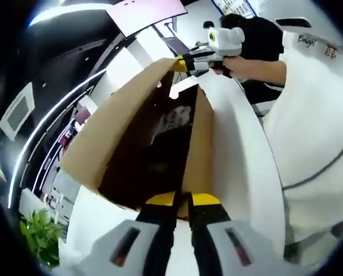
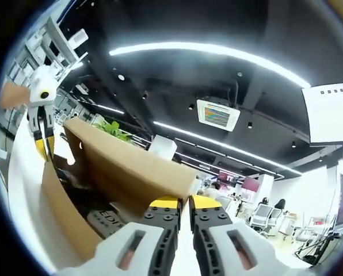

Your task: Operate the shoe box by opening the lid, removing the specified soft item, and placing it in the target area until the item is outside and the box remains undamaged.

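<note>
In the left gripper view we see the white desk (image 1: 240,172), smooth and curved by the lens, running from 6 o'clock up toward 1 o'clock with bare surface along the right side of the box. On it sits the shoe box (image 1: 96,155), plain brown cardboard with matte, flat walls and crisp straight edges; its lid (image 1: 200,144) stands up on edge beside the dark open interior, and a small notch shows in the rim near 12 o'clock. Inside, something dark with pale lettering (image 1: 171,123) lies in shadow; we cannot tell whether it is the soft item. At 5 o'clock a white-clothed person's body (image 1: 315,149) crowds the desk edge. A green leafy plant (image 1: 42,236) sits at 8 o'clock. Our left hand-held gripper (image 1: 183,201), black jaws with yellow tips, is pinched nearly together on the near edge of the lid. At 1 o'clock the right hand-held gripper (image 1: 186,63), held in a hand (image 1: 240,66), meets the far top corner of the box with its yellow tips. In the right gripper view that same right hand-held gripper (image 2: 183,204) has its jaws almost closed on the cardboard rim, with the left hand-held gripper (image 2: 43,144) at 9 o'clock at the far end of the box (image 2: 125,167). Above, a dark ceiling carries long curved light strips (image 2: 217,52).
</note>
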`<state>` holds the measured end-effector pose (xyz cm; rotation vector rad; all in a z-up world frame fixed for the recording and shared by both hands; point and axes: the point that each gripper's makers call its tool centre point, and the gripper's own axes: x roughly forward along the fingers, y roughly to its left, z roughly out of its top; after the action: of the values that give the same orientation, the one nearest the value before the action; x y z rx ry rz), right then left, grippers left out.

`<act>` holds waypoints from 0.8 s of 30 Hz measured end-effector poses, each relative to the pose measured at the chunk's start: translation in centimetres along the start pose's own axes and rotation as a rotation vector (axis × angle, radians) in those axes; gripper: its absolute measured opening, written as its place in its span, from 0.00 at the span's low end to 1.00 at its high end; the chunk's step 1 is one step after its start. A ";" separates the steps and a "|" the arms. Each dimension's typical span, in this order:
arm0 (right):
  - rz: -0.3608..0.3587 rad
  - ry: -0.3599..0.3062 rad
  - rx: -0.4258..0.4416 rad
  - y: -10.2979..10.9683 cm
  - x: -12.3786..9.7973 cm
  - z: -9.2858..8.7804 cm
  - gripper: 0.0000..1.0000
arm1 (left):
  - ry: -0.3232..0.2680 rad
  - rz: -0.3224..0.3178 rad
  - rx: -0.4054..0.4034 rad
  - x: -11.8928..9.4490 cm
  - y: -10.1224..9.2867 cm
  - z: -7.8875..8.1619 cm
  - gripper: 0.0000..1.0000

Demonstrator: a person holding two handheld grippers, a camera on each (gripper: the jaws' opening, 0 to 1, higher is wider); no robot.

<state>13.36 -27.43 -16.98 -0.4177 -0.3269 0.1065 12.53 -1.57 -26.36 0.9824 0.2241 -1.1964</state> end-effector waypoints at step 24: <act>0.021 0.054 -0.131 -0.5 1.2 0.7 0.05 | 0.067 -0.132 -0.039 0.3 -0.2 -0.1 0.05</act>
<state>14.34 -27.44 -15.84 -0.5533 -0.2777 0.0944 12.51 -1.67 -26.68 0.9858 0.3686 -1.2754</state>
